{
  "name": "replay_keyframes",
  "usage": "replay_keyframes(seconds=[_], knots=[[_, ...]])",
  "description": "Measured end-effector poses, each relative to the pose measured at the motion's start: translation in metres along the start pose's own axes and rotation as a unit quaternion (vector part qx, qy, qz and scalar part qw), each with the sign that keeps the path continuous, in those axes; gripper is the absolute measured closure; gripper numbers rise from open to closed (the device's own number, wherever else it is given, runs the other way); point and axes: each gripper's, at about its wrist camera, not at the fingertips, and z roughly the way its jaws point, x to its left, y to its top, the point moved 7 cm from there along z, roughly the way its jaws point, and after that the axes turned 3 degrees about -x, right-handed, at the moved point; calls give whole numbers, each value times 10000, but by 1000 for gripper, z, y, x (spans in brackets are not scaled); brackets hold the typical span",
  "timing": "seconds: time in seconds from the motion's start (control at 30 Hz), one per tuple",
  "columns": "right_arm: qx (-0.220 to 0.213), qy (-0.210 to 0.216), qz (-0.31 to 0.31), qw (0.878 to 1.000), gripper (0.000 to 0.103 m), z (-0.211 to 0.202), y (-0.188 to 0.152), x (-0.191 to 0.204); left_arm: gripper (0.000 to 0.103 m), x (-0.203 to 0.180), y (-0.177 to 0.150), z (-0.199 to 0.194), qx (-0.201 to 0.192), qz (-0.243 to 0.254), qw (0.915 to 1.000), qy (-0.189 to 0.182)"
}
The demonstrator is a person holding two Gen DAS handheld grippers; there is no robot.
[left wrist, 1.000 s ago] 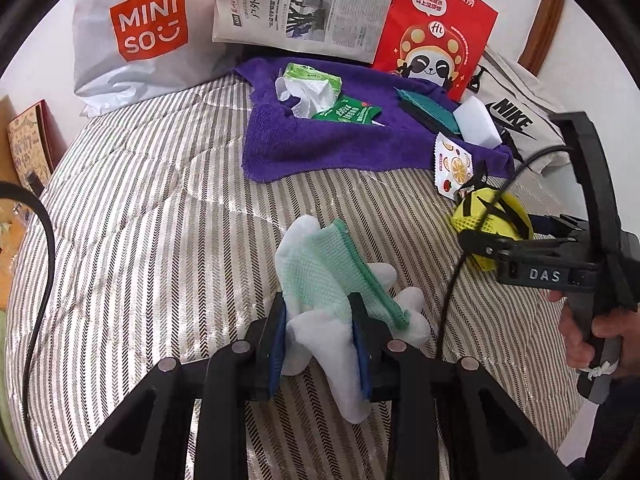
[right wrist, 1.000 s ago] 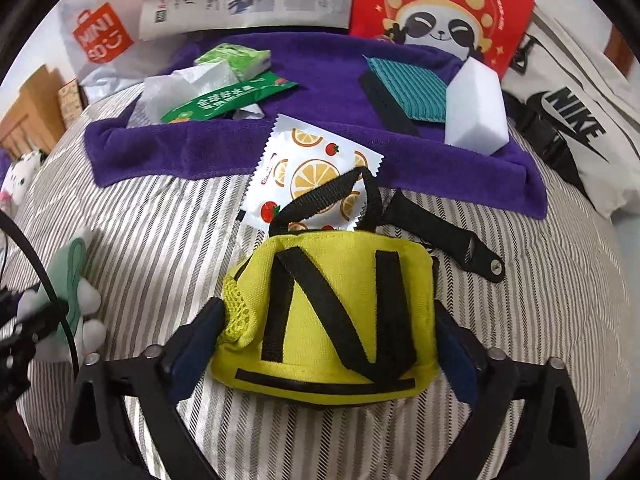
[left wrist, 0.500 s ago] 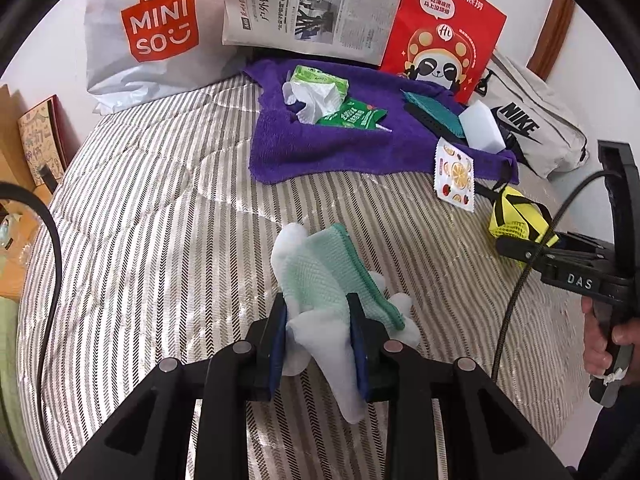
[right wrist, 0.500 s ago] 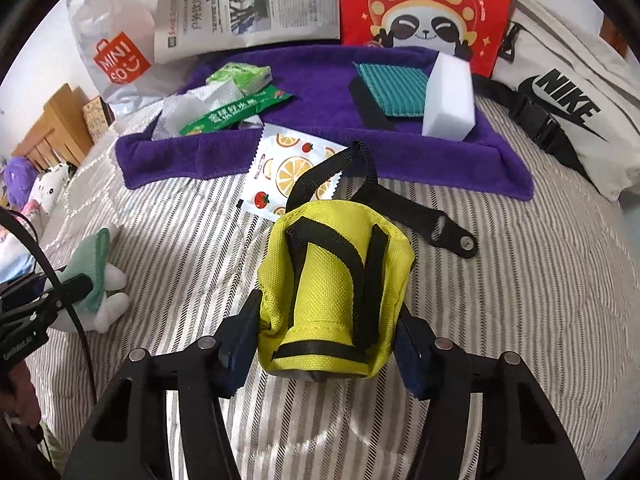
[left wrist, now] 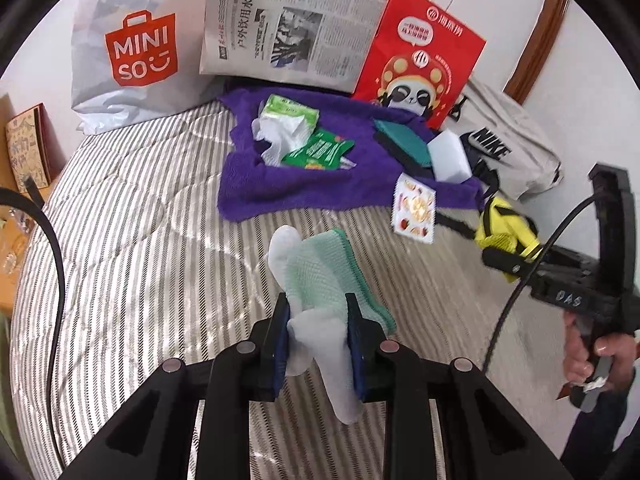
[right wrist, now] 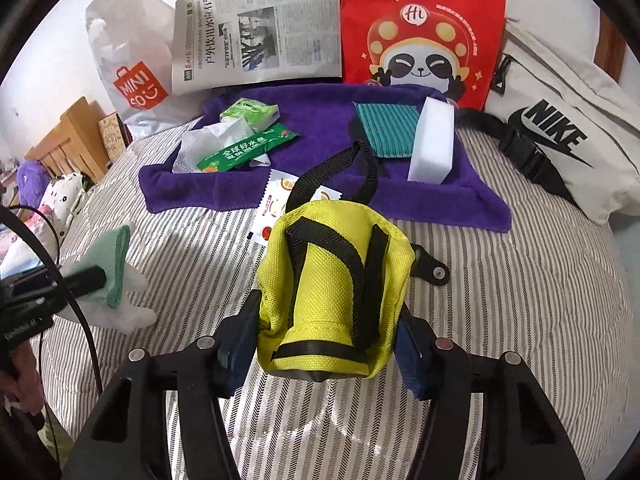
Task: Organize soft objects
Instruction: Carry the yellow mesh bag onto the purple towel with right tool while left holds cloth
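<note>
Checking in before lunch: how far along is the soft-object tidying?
Done: tissue pack, sponge and teal cloth lie on the purple towel. In hand: left gripper grips the green-white glove, right gripper the yellow pouch. Left: placing both; the fruit-print sachet overhangs the towel's edge.

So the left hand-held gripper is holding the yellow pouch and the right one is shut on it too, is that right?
Not quite. The left hand-held gripper is shut on a green and white glove, as the left wrist view shows. Only the right hand-held gripper holds the yellow pouch.
</note>
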Motion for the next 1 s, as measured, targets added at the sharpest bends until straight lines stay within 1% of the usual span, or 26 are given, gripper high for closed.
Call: replay_keyframes(seconds=[0.23, 0.43, 0.6, 0.77, 1.0], knots=[[-86, 75, -57, 9999, 43, -7, 7, 3, 80, -9, 14, -9, -138, 55, 9998, -166], [-190, 153, -49, 9997, 43, -12, 23, 2, 79, -14, 29, -11, -199, 154, 9996, -104], [-265, 205, -114, 9994, 43, -11, 43, 2, 79, -18, 48, -14, -333, 275, 9990, -97], [-273, 194, -200, 9992, 42, 3, 71, 2, 79, -13, 62, -13, -417, 270, 9988, -50], [-201, 260, -263, 9991, 42, 40, 114, 7, 79, 7, 71, -5, -389, 25, 9992, -2]])
